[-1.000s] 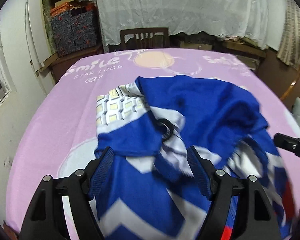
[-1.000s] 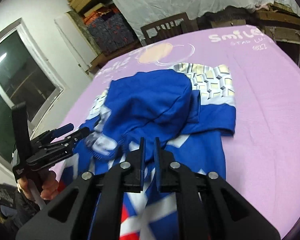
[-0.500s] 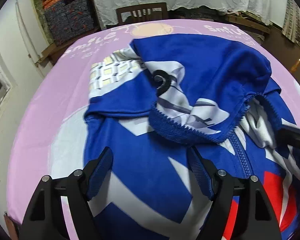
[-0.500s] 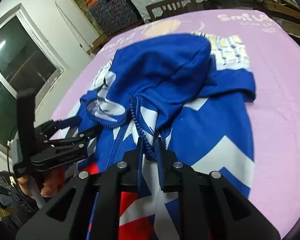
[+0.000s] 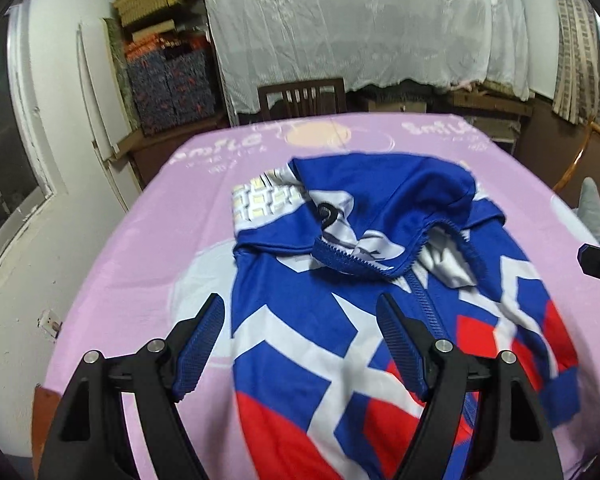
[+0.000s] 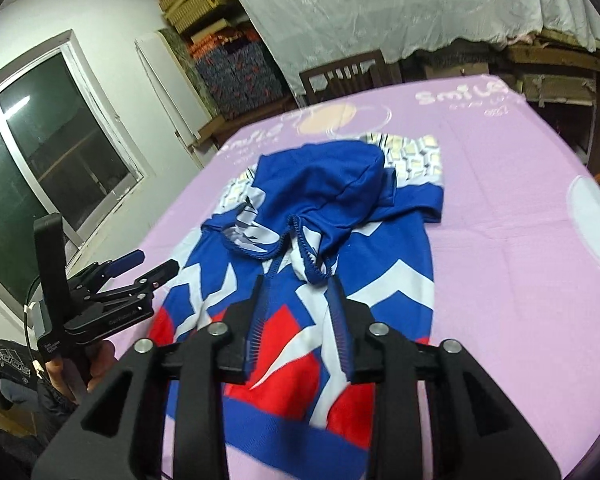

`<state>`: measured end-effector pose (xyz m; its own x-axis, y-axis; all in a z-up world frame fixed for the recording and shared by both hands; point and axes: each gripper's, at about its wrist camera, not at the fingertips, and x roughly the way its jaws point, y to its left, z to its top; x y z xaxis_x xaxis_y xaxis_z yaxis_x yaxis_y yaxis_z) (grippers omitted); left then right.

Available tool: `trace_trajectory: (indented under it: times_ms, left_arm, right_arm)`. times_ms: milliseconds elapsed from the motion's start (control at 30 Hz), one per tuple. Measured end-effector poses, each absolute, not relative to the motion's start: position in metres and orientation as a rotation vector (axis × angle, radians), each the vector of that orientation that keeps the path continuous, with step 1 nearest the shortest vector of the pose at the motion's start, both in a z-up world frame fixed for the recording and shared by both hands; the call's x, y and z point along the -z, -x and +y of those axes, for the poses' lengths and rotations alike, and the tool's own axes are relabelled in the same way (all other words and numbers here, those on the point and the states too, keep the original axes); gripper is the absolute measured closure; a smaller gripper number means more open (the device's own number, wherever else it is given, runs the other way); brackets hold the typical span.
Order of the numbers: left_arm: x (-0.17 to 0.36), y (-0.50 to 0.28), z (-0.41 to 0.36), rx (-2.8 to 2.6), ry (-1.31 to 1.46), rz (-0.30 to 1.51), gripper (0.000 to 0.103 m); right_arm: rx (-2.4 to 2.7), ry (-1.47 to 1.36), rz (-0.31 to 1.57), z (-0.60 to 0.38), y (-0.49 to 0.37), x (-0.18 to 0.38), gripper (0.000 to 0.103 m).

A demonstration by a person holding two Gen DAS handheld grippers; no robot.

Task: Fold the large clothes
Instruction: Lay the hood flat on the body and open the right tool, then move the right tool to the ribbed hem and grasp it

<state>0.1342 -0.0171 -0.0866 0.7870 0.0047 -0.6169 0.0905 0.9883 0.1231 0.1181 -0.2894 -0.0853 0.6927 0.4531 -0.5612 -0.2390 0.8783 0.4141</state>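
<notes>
A blue hooded jacket (image 5: pixel 360 320) with white and red shapes and a front zip lies on the pink tablecloth (image 5: pixel 148 280). Its hood (image 5: pixel 384 196) is folded forward over the chest, and sleeves with a pale square pattern (image 5: pixel 264 204) lie at the far end. It also shows in the right wrist view (image 6: pixel 328 248). My left gripper (image 5: pixel 300 344) is open and empty above the jacket's near left part; it also shows at the left of the right wrist view (image 6: pixel 152 264). My right gripper (image 6: pixel 298 312) is open and empty above the jacket's zip, and its tip shows in the left wrist view (image 5: pixel 598 262).
A wooden chair (image 5: pixel 302 96) stands behind the table's far edge. White draped sheets (image 5: pixel 360 28) cover furniture behind. Patterned boxes (image 5: pixel 168 84) are stacked at the back left. A window (image 6: pixel 40 168) is on the left wall. The table's near left corner (image 5: pixel 48 392) is close.
My right gripper has opened and let go of the jacket. Both grippers have pulled back towards the near edge and risen. The jacket now lies flatter, with the red lower part showing.
</notes>
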Motion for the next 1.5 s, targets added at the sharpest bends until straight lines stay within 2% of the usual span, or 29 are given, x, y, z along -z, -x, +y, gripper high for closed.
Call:
trace_trajectory:
  times_ms: [300, 533, 900, 1200, 1500]
  left_arm:
    - [0.060, -0.074, -0.014, 0.044, -0.145, 0.572, 0.022]
    - [0.076, -0.064, 0.006, 0.029, -0.108, 0.628, 0.019]
    - [0.126, -0.095, 0.071, 0.110, 0.129, 0.839, 0.020]
    - [0.153, -0.121, 0.054, 0.196, 0.140, 0.932, 0.020]
    - [0.156, -0.127, 0.046, 0.240, 0.139, 0.946, 0.028]
  right_arm:
    - [-0.391, -0.289, 0.625, -0.288, -0.054, 0.064, 0.059]
    - [-0.381, -0.276, 0.618, -0.291, -0.029, 0.071, 0.054]
    - [-0.330, -0.355, 0.716, -0.314, -0.055, 0.110, 0.053]
    - [-0.360, -0.422, 0.823, -0.314, -0.087, 0.143, 0.053]
    - [-0.382, -0.455, 0.904, -0.306, -0.105, 0.162, 0.051]
